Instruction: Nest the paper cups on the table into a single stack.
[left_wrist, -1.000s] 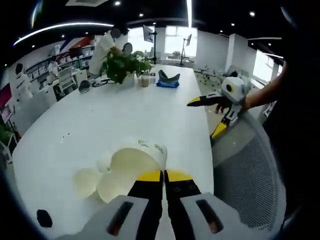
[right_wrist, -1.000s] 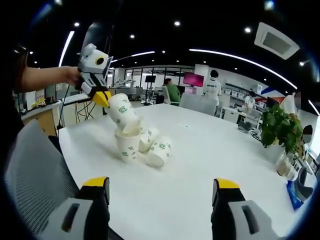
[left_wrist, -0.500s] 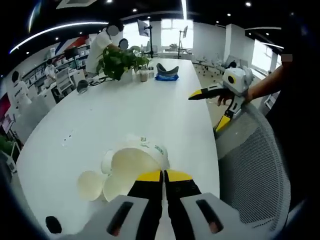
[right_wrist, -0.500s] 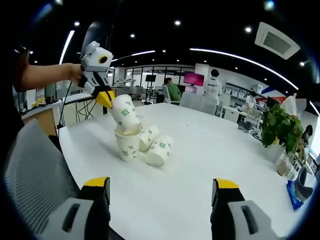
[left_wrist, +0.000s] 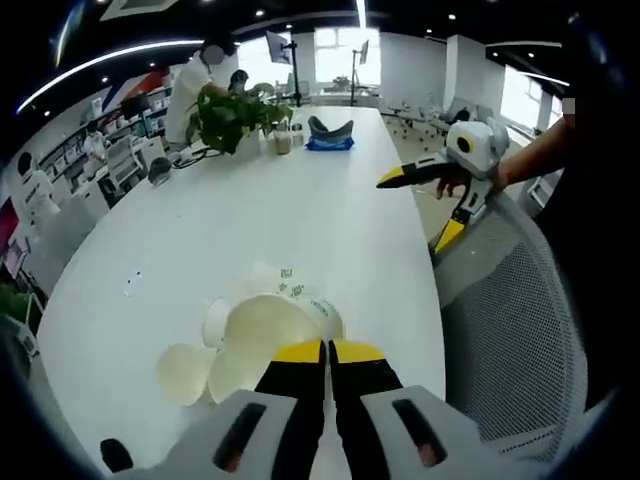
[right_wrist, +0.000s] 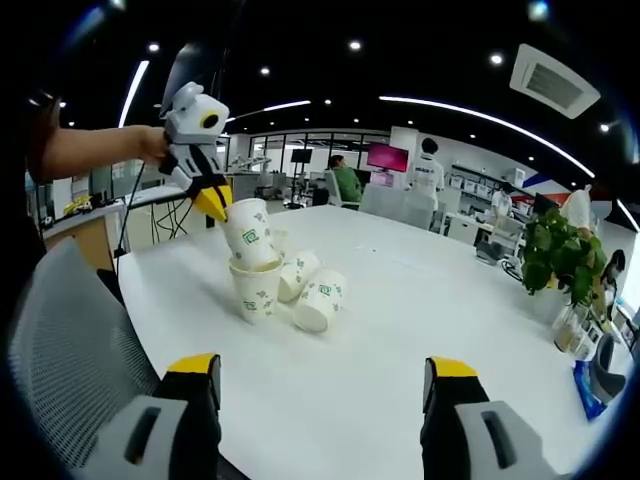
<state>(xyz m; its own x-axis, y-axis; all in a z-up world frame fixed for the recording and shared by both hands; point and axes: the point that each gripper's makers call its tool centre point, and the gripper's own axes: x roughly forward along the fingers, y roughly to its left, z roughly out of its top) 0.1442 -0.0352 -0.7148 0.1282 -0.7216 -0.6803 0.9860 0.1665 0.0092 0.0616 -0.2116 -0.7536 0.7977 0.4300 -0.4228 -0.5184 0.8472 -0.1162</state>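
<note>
Paper cups sit clustered on the white table (right_wrist: 420, 330) at about ten o'clock in the right gripper view, and stacking looks barely begun: the left gripper (right_wrist: 212, 203), jaws pinched on a held cup's (right_wrist: 252, 235) rim, has it entering an upright cup (right_wrist: 257, 291), while two lying cups (right_wrist: 312, 292) just beside remain to nest; the right gripper (right_wrist: 325, 385) hovers with jaws wide apart, holding nothing

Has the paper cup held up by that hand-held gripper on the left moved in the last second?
Yes. In the right gripper view the held cup has swung upright and sunk into the standing cup, which stayed put on the table.
</note>
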